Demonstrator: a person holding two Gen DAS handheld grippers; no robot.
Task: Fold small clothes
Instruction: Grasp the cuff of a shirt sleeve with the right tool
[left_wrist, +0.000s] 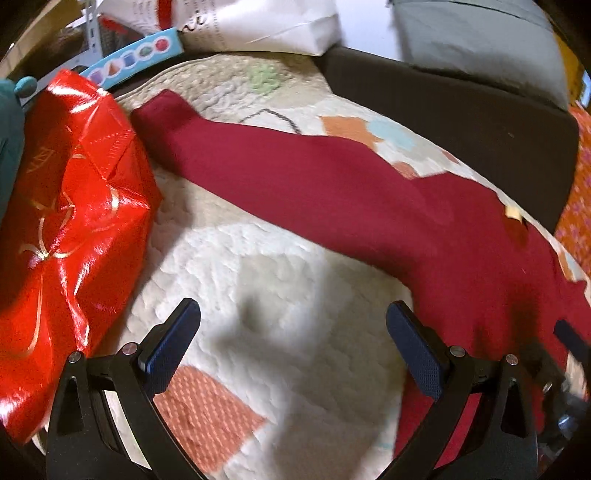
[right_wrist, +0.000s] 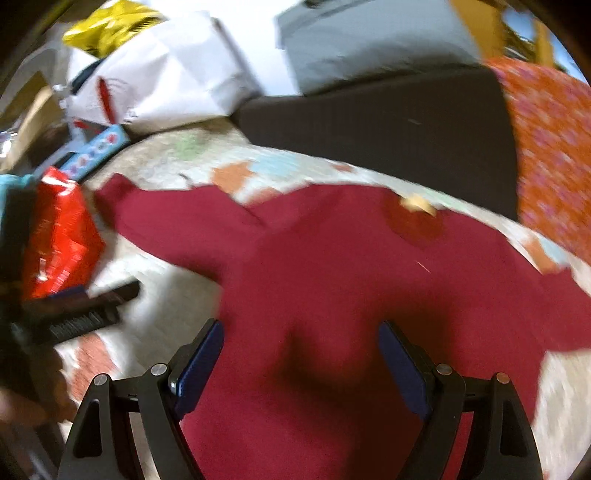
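Judging progress: we saw dark red long-sleeved knit top spread flat on cream patchwork quilt, sleeve stretched toward shiny red foil bag; no fold made. Left gripper and right gripper gaped wide, holding nothing.

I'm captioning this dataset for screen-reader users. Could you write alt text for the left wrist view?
A dark red long-sleeved top lies spread on a patterned quilt, one sleeve stretching away toward a shiny red gift bag on the left. The open left gripper hovers over bare quilt beside the top, holding nothing.
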